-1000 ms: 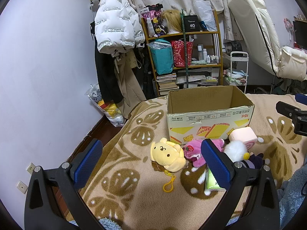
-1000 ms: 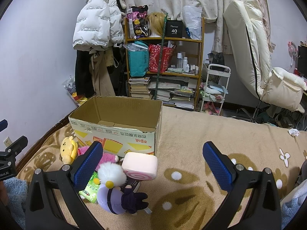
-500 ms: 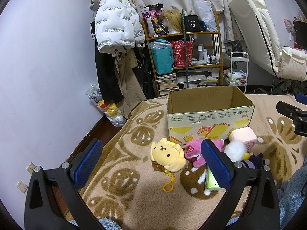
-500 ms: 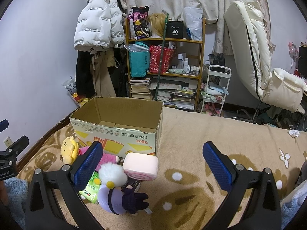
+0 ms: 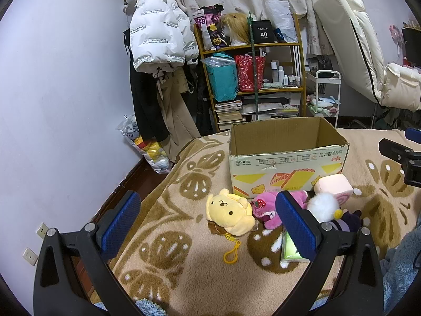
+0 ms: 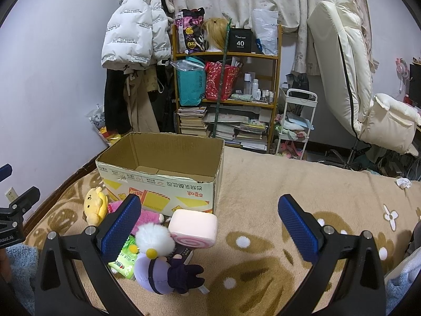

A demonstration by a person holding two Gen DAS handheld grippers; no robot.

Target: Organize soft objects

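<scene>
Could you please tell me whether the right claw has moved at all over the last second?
Yes, slightly: in the right wrist view the cardboard box has drifted a little rightward, so the right claw has shifted or turned slightly left.

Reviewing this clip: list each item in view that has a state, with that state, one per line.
cardboard box: upright, open-topped, no toys visible inside.
yellow plush: lying on the blanket, outside the box.
pink plush: lying beside the yellow one.
pink roll cushion: resting before the box.
purple doll: lying down.
left gripper: open, holding nothing.
right gripper: open, holding nothing.
</scene>
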